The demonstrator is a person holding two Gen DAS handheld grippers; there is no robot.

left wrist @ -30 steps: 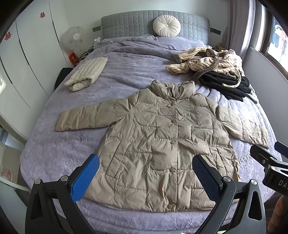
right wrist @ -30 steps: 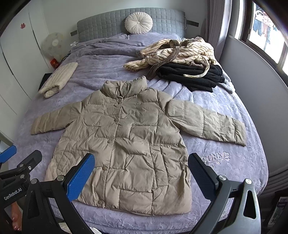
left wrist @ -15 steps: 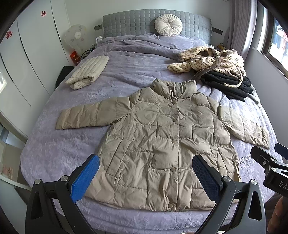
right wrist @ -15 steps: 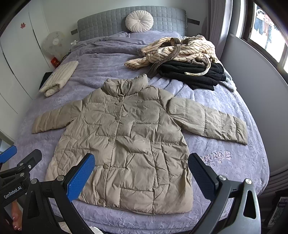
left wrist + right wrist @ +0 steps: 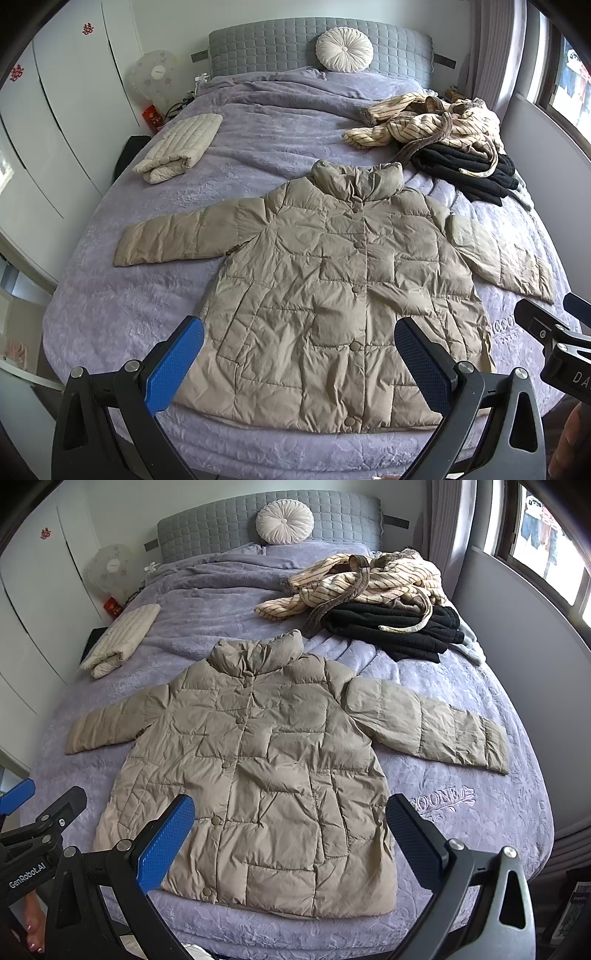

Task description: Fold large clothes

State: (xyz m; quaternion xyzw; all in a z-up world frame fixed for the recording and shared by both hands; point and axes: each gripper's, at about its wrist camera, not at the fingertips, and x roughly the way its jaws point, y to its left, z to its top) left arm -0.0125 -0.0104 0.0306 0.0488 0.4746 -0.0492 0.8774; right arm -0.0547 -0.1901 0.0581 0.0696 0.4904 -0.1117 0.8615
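A beige quilted puffer coat (image 5: 332,288) (image 5: 255,775) lies flat and buttoned on the purple bed, collar toward the headboard, both sleeves spread out. My left gripper (image 5: 299,365) hovers open above the coat's hem, blue pads wide apart, nothing held. Likewise open and empty, my right gripper (image 5: 291,842) hangs over the hem a little further right. Each gripper shows at the edge of the other's view: the right gripper (image 5: 554,339) and the left gripper (image 5: 33,823).
A folded cream quilted garment (image 5: 181,147) lies at the bed's left. A pile of striped and black clothes (image 5: 380,602) sits at the back right. A round white cushion (image 5: 345,50) leans on the grey headboard. White wardrobes and a fan stand left, a window right.
Both grippers have drifted slightly, so the coat sits a little lower and nearer in both views. Nothing on the bed has moved; both stay open.
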